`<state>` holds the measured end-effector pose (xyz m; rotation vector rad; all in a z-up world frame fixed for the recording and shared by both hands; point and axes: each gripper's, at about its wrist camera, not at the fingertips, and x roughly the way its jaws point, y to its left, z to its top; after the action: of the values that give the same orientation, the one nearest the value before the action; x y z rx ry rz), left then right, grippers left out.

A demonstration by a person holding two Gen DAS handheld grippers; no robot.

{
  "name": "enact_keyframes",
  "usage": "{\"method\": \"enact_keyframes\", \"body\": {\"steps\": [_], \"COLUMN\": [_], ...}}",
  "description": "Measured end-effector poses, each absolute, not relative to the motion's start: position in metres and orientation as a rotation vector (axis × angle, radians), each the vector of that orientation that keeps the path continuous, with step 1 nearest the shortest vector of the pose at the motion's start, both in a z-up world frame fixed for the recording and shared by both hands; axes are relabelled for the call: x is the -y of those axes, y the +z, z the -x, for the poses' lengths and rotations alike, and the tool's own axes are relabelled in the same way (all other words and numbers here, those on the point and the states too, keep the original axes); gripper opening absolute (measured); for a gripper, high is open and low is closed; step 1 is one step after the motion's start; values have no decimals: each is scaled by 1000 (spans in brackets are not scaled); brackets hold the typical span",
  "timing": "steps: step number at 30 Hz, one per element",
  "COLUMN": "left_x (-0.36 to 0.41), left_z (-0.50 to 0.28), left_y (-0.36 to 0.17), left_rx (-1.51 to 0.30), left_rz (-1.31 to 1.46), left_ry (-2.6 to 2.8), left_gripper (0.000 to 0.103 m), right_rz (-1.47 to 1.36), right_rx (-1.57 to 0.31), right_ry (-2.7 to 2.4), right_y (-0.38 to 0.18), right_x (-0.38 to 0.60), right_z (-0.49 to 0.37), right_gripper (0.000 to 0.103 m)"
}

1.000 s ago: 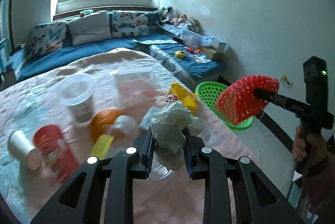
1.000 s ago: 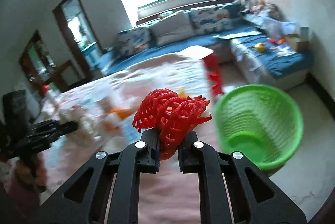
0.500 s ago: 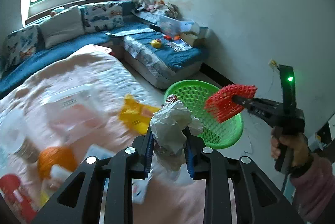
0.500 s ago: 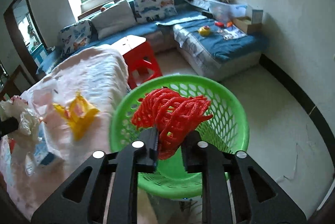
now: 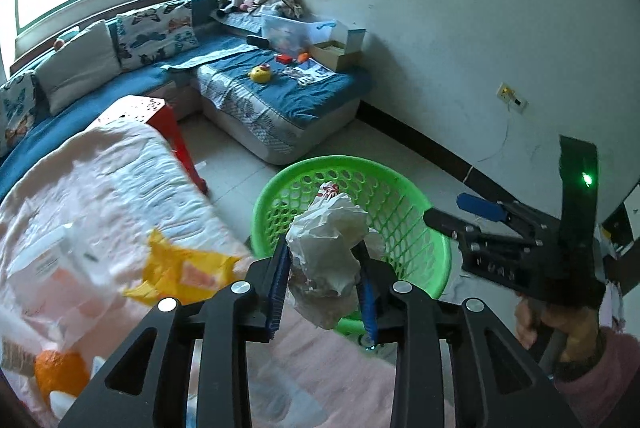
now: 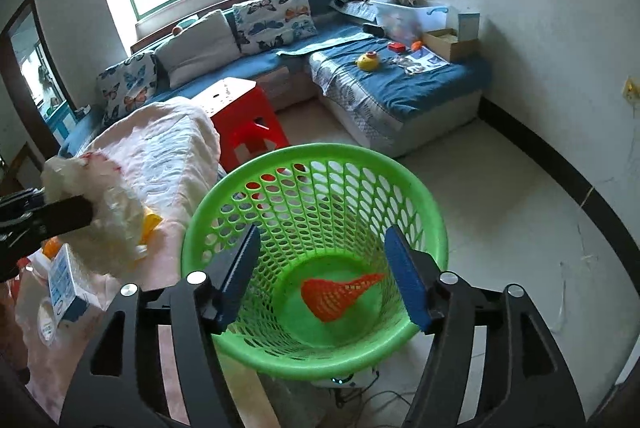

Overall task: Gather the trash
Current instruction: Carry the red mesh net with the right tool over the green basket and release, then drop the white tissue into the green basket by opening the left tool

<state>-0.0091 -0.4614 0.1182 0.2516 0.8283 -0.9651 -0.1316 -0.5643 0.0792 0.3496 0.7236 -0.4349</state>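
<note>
**Net in the basket, bag clamped above the rim**

Your right gripper (image 6: 322, 270) hangs over the basket (image 6: 430, 211) with its fingers spread wide and nothing between them. Straight below, the red net (image 6: 336, 298) lies on the basket's floor, on its side, with its narrow end pointing right. In the left wrist view the same gripper (image 5: 456, 214) shows from the side, above the basket's right rim, held in your hand (image 5: 560, 328)

Your left gripper (image 5: 324, 282) is clamped on the crumpled white bag (image 5: 328, 252); the bag bulges above and below the blue pads. It sits over the near-left part of the basket (image 5: 272, 195), about where the table edge meets the rim. From the right wrist view the bag (image 6: 96, 203) appears left of the basket, over the pink cloth (image 6: 160, 147)

On the cloth beside your left gripper lie a yellow wrapper (image 5: 180, 268), an orange (image 5: 60, 372) and a blue-and-white carton (image 6: 66, 284). A red stool (image 6: 244, 119) stands behind the basket, and a blue sofa (image 6: 400, 87) runs along the walls
</note>
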Motion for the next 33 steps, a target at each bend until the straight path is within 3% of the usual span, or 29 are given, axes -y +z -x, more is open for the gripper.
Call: {"method": "enact_keyframes", "body": {"steps": [8, 12, 16, 24, 33], "left_x": [495, 503, 491, 424, 327], "left_z": [8, 7, 13, 18, 18], "left_y": [111, 107, 112, 136, 141], "left_rx": [-822, -814, -804, -735, -739], "left_rz": [-273, -267, -232, -191, -143], "left_ry": [-990, -991, -992, -899, -758], "left_gripper": [45, 62, 71, 81, 83], "right_rz": [-322, -321, -320, -270, -221], "right_rx": [-703, -706, -705, -694, -691], "right_ry": [-460, -469, -454, -365, -211], "right_y": [84, 83, 85, 99, 108], "right_x": [555, 552, 544, 510, 458], "right_z": [156, 167, 173, 163, 137], "right_gripper": [73, 73, 74, 80, 85]}}
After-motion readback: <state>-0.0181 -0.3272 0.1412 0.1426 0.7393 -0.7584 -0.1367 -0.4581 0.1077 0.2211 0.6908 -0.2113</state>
